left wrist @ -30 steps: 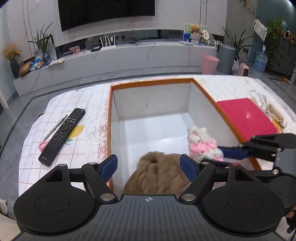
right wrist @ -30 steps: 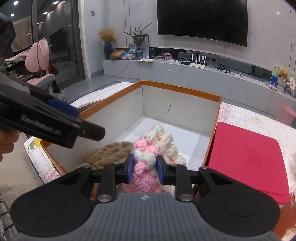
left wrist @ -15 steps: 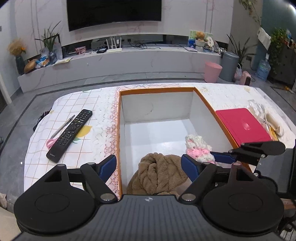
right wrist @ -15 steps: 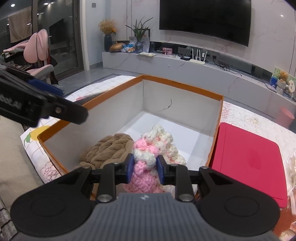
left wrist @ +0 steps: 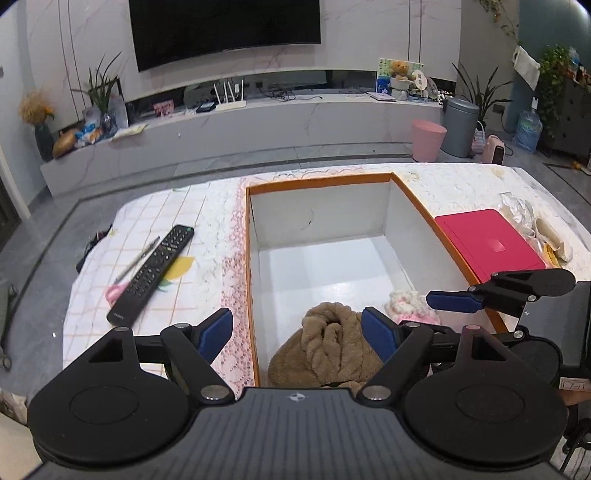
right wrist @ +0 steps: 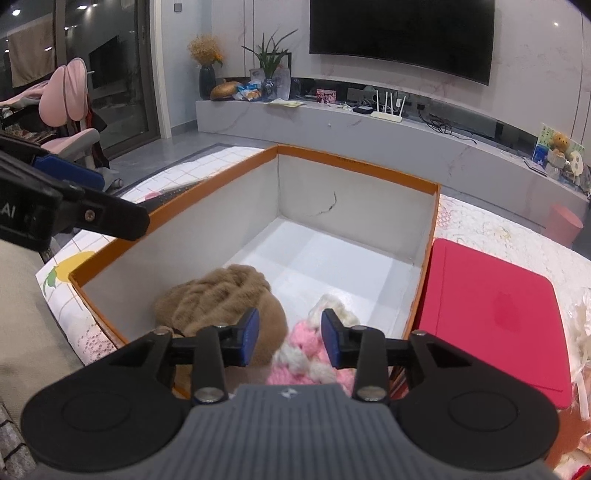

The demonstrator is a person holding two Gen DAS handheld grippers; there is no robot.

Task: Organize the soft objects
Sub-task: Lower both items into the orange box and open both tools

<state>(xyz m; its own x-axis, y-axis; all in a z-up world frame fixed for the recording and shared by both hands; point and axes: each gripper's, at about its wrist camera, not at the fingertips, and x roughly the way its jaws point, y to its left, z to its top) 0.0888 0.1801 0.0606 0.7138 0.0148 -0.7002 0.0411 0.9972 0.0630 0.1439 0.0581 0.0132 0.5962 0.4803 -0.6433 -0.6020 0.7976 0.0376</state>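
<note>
Since a second ago my right gripper [right wrist: 290,341] has let go of the pink-and-white knit [right wrist: 314,356]; its jaws are opening, the blue pads no longer press the yarn, though the knit lies just below and between them; the knit now sits lower, on the white floor of the orange-rimmed box [right wrist: 354,162], against the brown knit bundle [right wrist: 221,299] to the left of my right claw; my left gripper [left wrist: 297,328] hangs wide open over the near edge of the same box, holding nothing, with the brown bundle just beneath and ahead of its right pad; left of that claw a black remote [left wrist: 151,275] and a pen [left wrist: 136,254] lie on the grid-patterned tablecloth [left wrist: 96,295]; right of my right claw a red laptop [right wrist: 491,317] lies flat beside the box wall; far ahead of both claws runs a long marble media bench [left wrist: 258,122] under a dark wall television [left wrist: 225,27], with potted plants, a white router [left wrist: 229,99], a pink bin [left wrist: 428,140] and a grey bin [left wrist: 460,125] on the grey floor.
</note>
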